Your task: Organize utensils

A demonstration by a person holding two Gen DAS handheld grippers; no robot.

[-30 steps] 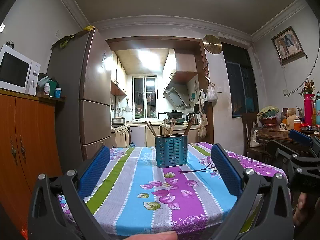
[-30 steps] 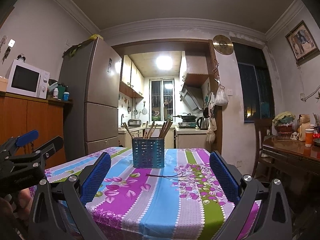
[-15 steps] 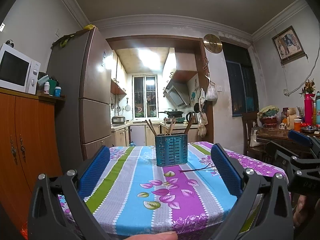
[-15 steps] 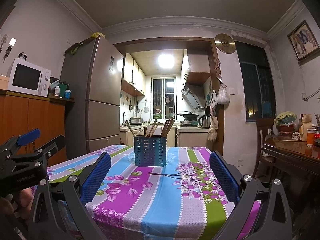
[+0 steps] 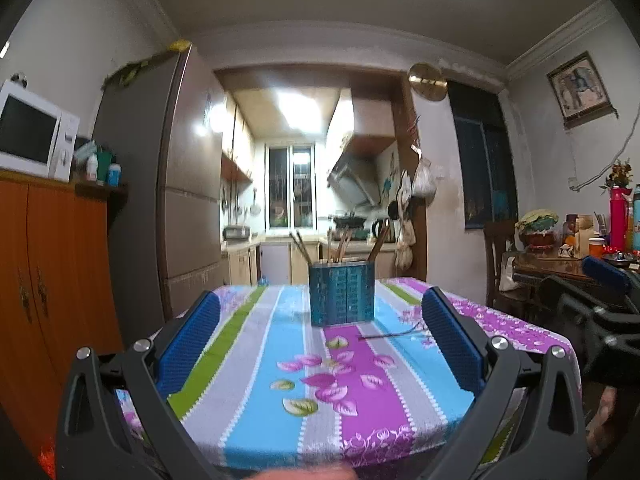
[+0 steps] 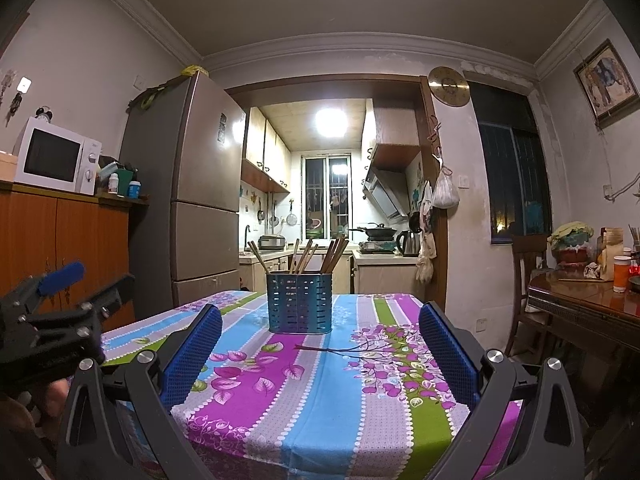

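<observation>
A blue perforated utensil holder stands upright near the far middle of the table, with several wooden chopsticks sticking out of it. One dark chopstick lies flat on the cloth just in front of the holder, to its right. My left gripper is open and empty, held near the table's front edge. My right gripper is open and empty too, on the right side. Each gripper shows at the edge of the other's view.
The table has a striped floral cloth. A fridge and an orange cabinet with a microwave stand to the left. A wooden table with bottles and a chair stands to the right. The kitchen lies behind.
Both grippers have moved a little closer to the table and the holder. The left view is slightly blurred from motion. Both grippers stay open and empty.
</observation>
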